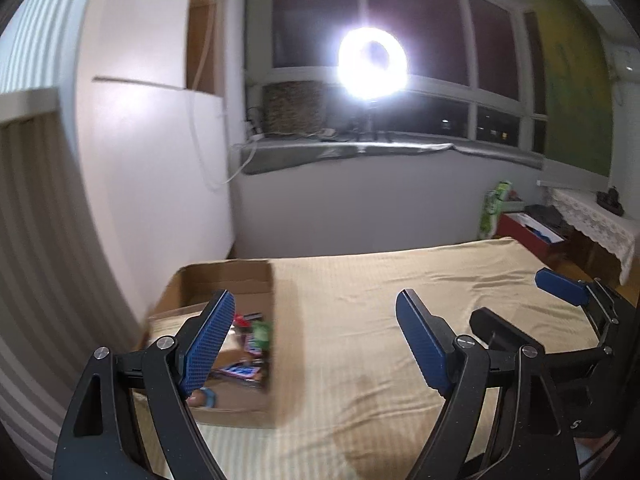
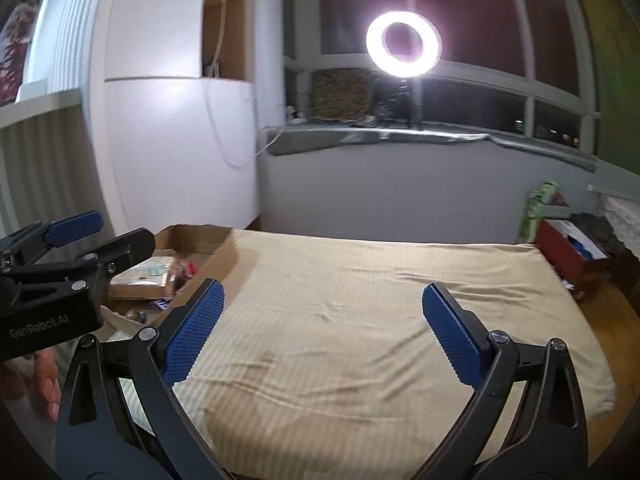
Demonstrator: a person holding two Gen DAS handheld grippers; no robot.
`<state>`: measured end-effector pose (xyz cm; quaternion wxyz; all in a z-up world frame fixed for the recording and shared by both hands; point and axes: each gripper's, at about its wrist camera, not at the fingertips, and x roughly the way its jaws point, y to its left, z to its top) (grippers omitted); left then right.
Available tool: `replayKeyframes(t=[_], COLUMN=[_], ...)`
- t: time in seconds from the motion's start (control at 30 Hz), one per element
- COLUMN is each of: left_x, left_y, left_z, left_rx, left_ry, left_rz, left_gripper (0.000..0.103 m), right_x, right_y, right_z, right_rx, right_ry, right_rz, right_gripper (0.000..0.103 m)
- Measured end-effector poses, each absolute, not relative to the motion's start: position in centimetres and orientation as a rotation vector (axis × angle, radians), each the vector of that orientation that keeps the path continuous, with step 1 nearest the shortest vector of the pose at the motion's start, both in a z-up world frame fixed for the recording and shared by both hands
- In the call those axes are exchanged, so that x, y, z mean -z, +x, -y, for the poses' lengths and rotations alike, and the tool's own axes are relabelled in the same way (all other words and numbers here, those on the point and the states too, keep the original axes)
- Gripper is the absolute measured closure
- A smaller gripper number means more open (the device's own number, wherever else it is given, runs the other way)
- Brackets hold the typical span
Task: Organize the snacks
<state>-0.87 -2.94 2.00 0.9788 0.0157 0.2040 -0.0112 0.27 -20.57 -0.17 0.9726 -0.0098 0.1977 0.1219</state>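
The bed (image 2: 360, 312) under me is bare across its tan sheet, with no loose snacks that I can see on it, so I judge the sorting nearly or fully done, though I cannot see past its edges. The cardboard box (image 1: 224, 280) sits at the bed's far left corner by the white wardrobe, its long axis running away from me toward the window wall, open side up. The snacks (image 1: 252, 340) lie jumbled inside, too blurred to tell their facing. My left gripper (image 1: 316, 344) and right gripper (image 2: 320, 332) both hover spread wide, holding nothing.
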Motion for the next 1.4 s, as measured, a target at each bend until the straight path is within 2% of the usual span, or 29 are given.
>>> replayKeyframes(t=[0.2,0.33,0.5,0.53,0.57,1.4], left_x=[-2.6,-2.7,-2.5,-2.4,-2.3,-1.3], left_y=[-1.5,-1.6,-1.7,-1.7,-1.7,-1.2], left_z=[4.5,4.2,3.6,3.7,3.6,2.5], left_rx=[0.058,0.055,0.037,0.034,0.027,0.017], left_ry=[0.045,0.027,0.0,-0.002,-0.007,-0.031], left_rz=[-0.388,-0.38,-0.393,-0.401,-0.409,-0.449], left_gripper=[0.02,0.012,0.011,0.004,0.001,0.001], right_x=[-0.7,-1.0,-0.9,-0.9,-0.9,-0.5], right_y=[-0.6,-0.7,-0.5,-0.5,-0.4,0.0], right_z=[21.9,21.7,21.3,21.2,21.2,21.3], right_rx=[-0.206,-0.201,-0.197,-0.198,-0.198,-0.199], right_ry=[-0.02,-0.027,-0.038,-0.04,-0.044,-0.066], right_rz=[-0.381,-0.373,-0.378,-0.379,-0.381,-0.406], right_gripper=[0.001,0.0,0.0,0.0,0.0,0.0])
